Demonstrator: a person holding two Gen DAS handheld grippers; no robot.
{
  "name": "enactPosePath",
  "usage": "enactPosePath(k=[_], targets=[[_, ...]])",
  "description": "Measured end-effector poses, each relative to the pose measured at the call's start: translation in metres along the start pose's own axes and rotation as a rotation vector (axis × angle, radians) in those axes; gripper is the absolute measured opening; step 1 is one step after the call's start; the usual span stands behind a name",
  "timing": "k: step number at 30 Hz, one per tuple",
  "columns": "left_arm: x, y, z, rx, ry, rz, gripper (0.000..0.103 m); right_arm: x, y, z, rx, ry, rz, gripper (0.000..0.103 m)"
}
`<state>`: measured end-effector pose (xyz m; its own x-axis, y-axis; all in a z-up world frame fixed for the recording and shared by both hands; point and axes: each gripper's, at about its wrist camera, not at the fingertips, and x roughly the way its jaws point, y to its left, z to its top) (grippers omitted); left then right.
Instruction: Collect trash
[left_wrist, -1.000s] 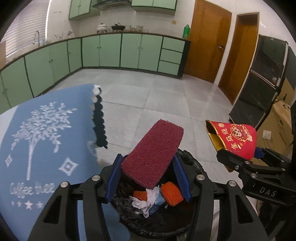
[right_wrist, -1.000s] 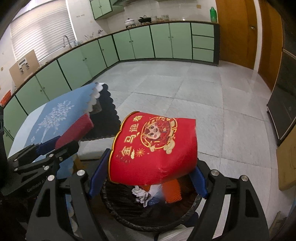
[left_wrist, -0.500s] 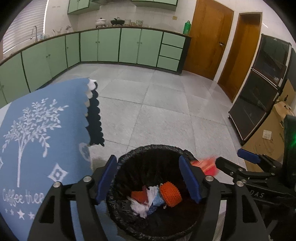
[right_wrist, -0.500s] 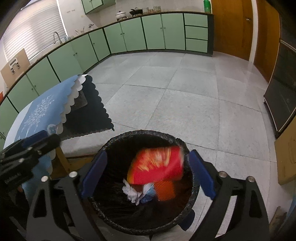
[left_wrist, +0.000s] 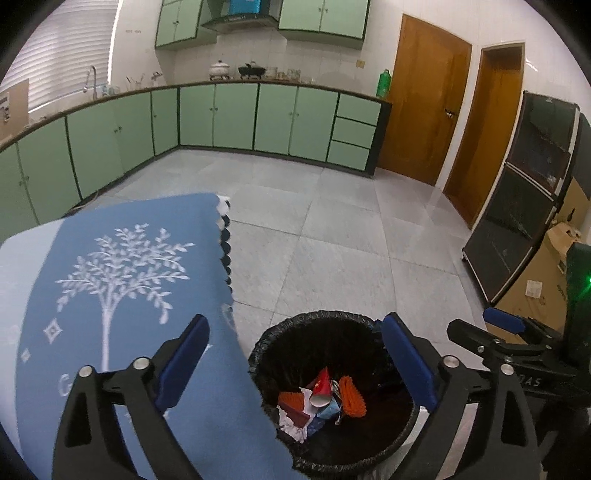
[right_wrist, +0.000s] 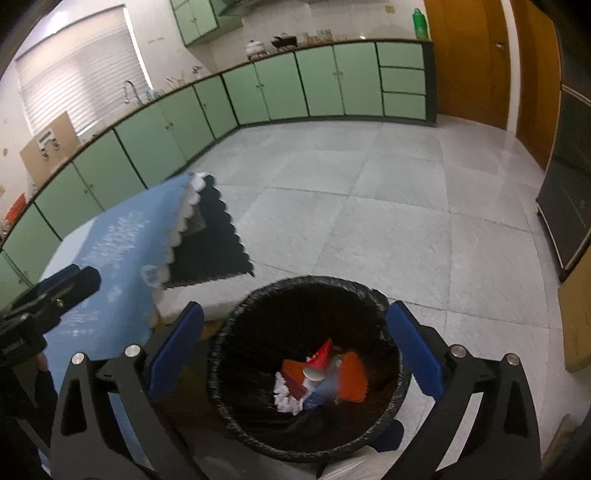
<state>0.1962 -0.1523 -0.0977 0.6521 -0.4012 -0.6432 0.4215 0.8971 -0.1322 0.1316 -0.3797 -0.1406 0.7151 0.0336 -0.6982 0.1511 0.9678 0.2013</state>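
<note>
A black bag-lined bin (left_wrist: 314, 318) (right_wrist: 314, 282) stands on the floor below both grippers. In it lie a red paper cup (left_wrist: 322, 384) (right_wrist: 319, 360), an orange scrubber (left_wrist: 352, 397) (right_wrist: 352, 376), a dark red sponge (left_wrist: 295, 416) and crumpled white paper (left_wrist: 291, 430) (right_wrist: 284, 398). My left gripper (left_wrist: 295, 332) hangs over the bin's left rim, its jaws opening with nothing between them. Above the bin, my right gripper (right_wrist: 295, 314) is also opening and holds nothing. One finger of the right gripper (left_wrist: 504, 320) shows at the right of the left wrist view.
A table under a blue tree-print cloth (left_wrist: 110, 295) (right_wrist: 110, 240) touches the bin's left side. Green cabinets (left_wrist: 236, 114) line the far walls. Wooden doors (left_wrist: 424, 103), a black cabinet (left_wrist: 517, 206) and cardboard boxes (left_wrist: 543, 284) stand at the right. The floor (left_wrist: 332, 229) is grey tile.
The left gripper let go of the dark red sponge and the right let go of the red cup; both fell into the bin. Both grippers opened wide and rose a little.
</note>
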Motion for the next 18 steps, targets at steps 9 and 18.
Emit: enactPosePath(k=[9,18], targets=[[-0.055,0.003,-0.006,-0.019,-0.046,0.031,0.097,-0.053,0.038,0.005,-0.080,-0.049,0.051,0.098],[-0.105,0.010,-0.018,-0.041,-0.072,0.064,0.097,-0.102,0.066,-0.005,-0.118,-0.079,0.066,0.098]])
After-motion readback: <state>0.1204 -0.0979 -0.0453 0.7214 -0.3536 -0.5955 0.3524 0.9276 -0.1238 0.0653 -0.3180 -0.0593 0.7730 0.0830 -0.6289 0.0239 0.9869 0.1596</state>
